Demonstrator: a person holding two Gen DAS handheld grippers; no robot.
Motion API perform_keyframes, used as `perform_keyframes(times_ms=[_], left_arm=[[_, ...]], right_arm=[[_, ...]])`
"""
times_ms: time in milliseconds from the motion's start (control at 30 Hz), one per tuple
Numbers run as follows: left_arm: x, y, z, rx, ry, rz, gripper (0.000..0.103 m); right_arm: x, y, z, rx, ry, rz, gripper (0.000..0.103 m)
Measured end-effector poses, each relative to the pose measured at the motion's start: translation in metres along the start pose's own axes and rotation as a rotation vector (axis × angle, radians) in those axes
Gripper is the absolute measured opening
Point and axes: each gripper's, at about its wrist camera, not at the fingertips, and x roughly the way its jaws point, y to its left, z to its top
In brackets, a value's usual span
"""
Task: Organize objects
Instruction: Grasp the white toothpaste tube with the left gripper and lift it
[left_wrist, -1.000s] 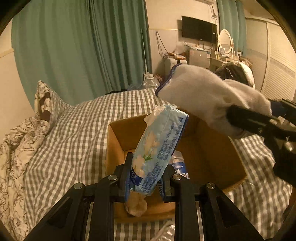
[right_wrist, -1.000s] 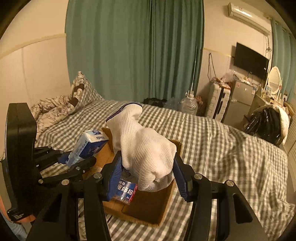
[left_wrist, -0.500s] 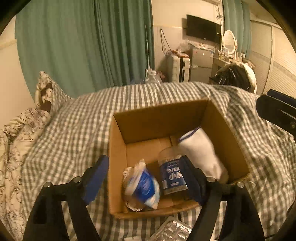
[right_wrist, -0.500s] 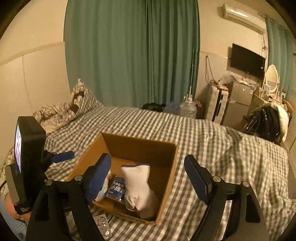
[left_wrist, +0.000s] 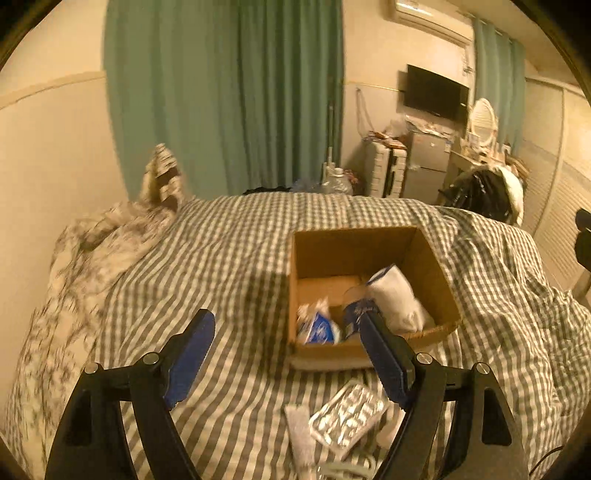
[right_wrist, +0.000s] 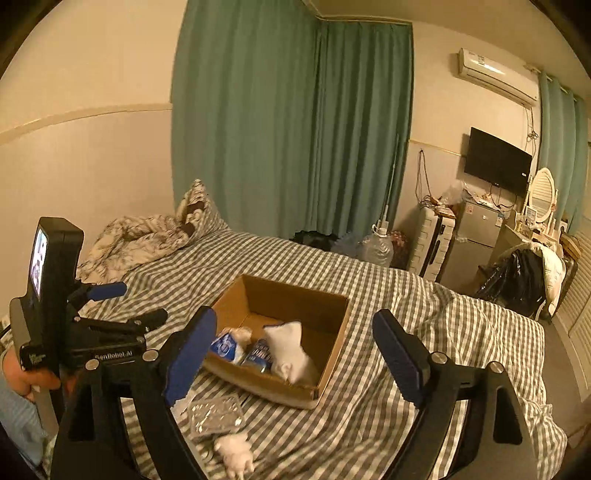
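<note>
An open cardboard box (left_wrist: 354, 251) (right_wrist: 266, 384) sits on the checked bed. Inside lie a white glove (left_wrist: 395, 299) (right_wrist: 288, 343), a blue tissue pack (left_wrist: 317, 326) (right_wrist: 223, 345) and a blue-labelled bottle (left_wrist: 354, 314) (right_wrist: 260, 354). My left gripper (left_wrist: 287, 321) hangs open and empty, back from the box's near left corner. My right gripper (right_wrist: 294, 315) is above and behind the box; its jaws are opening with nothing between them. A foil blister pack (left_wrist: 347, 417) (right_wrist: 216, 413) and a white fluffy piece (right_wrist: 236, 450) lie on the cover in front of the box.
A patterned pillow and crumpled duvet (right_wrist: 147, 240) lie at the bed's far left. Green curtains (left_wrist: 229, 96) hang behind. A small fridge (right_wrist: 476, 229), a suitcase and a dark bag (right_wrist: 517, 280) stand past the bed's right side. A hand (right_wrist: 26, 373) holds the left tool.
Both grippers let go: the tissue pack and the glove now lie in the box. Both have pulled back and up, jaws wide, so the whole box shows.
</note>
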Motion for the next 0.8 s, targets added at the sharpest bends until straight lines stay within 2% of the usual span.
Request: perform_keyframes(times_ms=[200,333,467,533,600,800], left_arm=[[-0.004,0.013,-0.044,-0.064,0.032,0.038,0.083],[0.018,0.007,-0.077,-0.05,0.095,0.083,0.083],[0.048,-0.001,-0.109,-0.02,0.175,0.089,0.083],[0.065,-0.007,-0.125,0.002,0.227,0.091,0.079],[0.08,-0.011,-0.136,0.021,0.273,0.096,0.067],[0.113,-0.028,-0.155,0.069,0.356,0.077,0.065]], right_arm=[[0.012,0.017,-0.037,-0.005,0.095,0.025,0.087],[0.054,0.031,-0.077,0.001,0.231,0.032,0.087],[0.09,0.039,-0.118,-0.005,0.337,0.022,0.087],[0.103,0.04,-0.132,0.007,0.383,0.033,0.087],[0.112,0.041,-0.143,0.014,0.418,0.045,0.087],[0.121,0.043,-0.156,0.012,0.454,0.06,0.087]])
